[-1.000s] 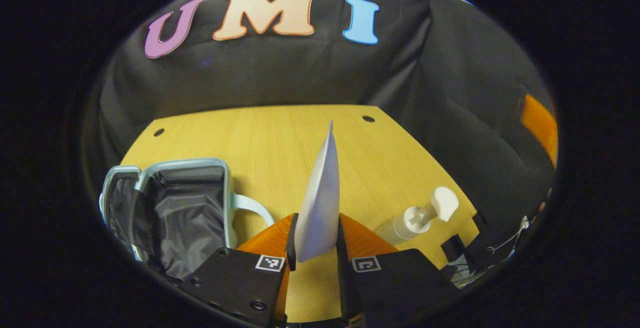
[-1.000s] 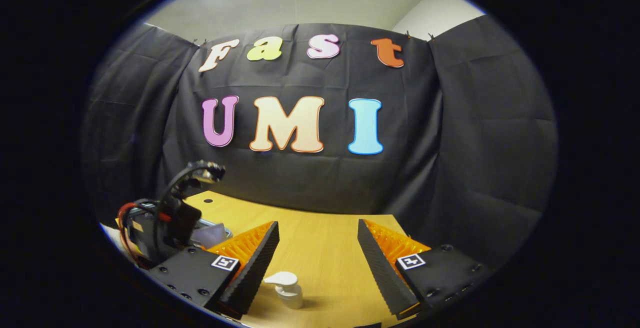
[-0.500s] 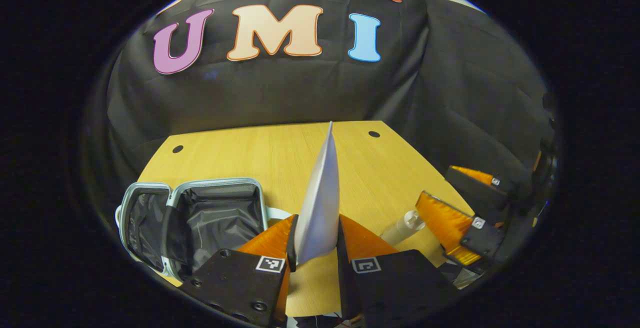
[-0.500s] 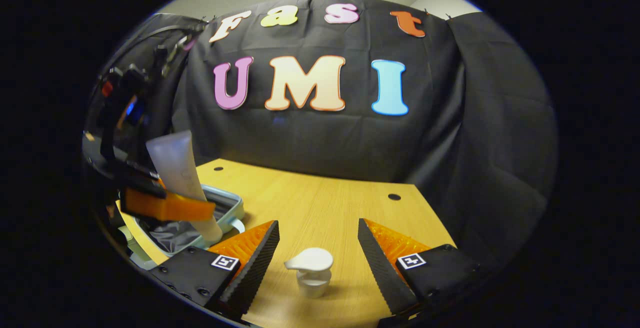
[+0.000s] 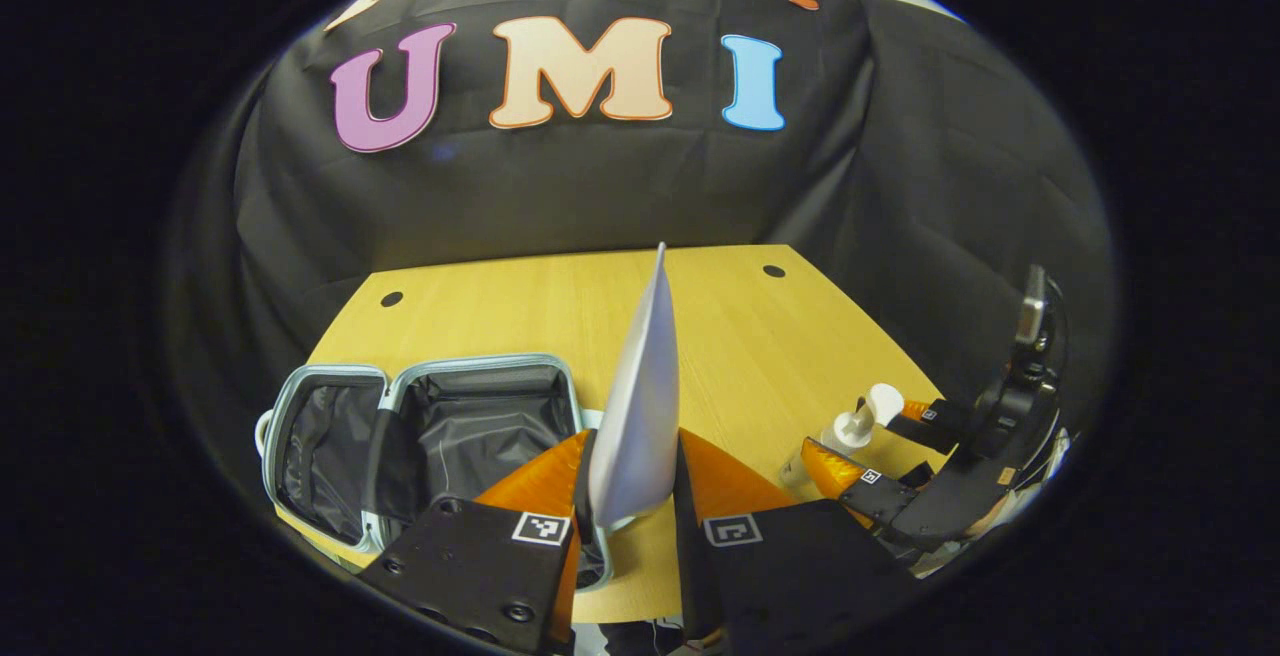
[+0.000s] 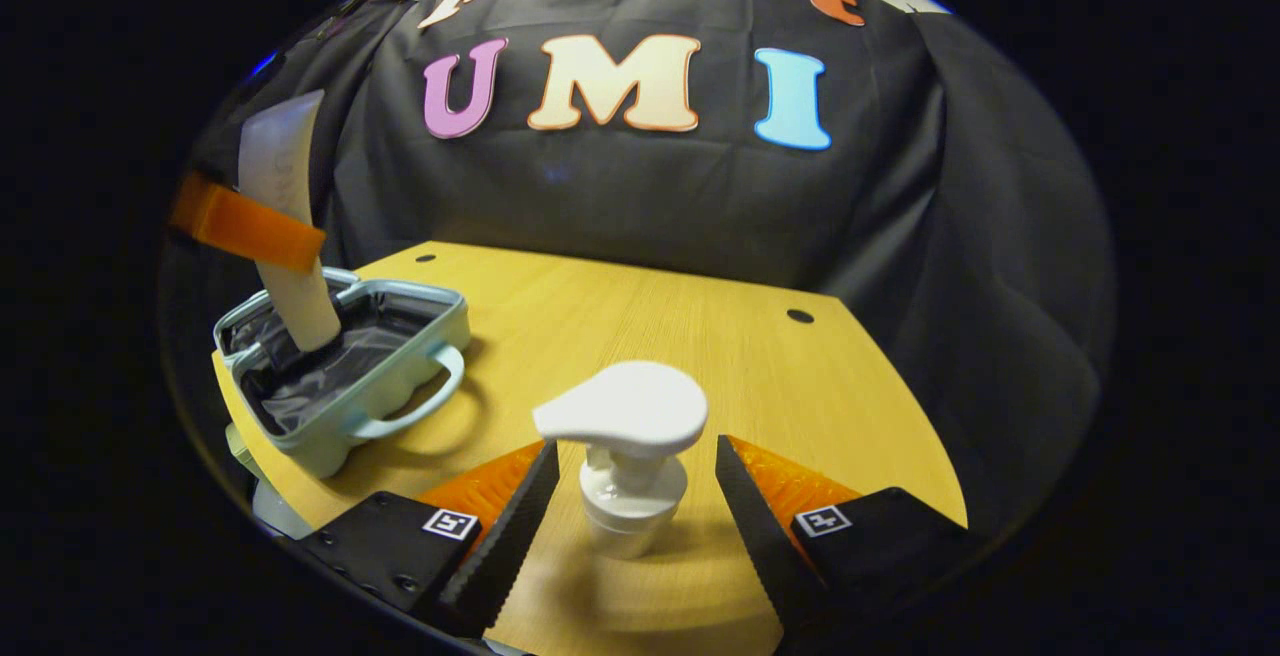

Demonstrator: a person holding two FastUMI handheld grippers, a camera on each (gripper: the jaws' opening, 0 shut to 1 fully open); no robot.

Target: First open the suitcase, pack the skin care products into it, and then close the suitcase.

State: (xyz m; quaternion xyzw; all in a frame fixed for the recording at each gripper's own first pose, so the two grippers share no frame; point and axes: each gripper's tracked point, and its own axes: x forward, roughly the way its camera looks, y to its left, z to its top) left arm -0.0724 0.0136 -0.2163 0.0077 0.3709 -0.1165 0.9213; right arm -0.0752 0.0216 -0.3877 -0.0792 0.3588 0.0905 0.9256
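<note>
Left gripper [image 5: 632,496] jaws clamp the flat white plastic tube [image 5: 640,406] above the open pale-blue suitcase [image 6: 345,361]. Right gripper [image 6: 632,511] jaws stand open around the white pump bottle [image 6: 625,456], not touching it. Closing high on the pump neck could tip the bottle.

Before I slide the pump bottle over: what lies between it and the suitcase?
Only bare tabletop between pump bottle and suitcase, in the right gripper view.

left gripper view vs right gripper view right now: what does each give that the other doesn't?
Left gripper view: both halves of the open suitcase, and the tube edge-on in the left tool.
Right gripper view: the bottle close up between the right tool's open fingers, the suitcase handle, and the tube broadside, cap end down over the suitcase.
Both: table, suitcase, tube, bottle.
</note>
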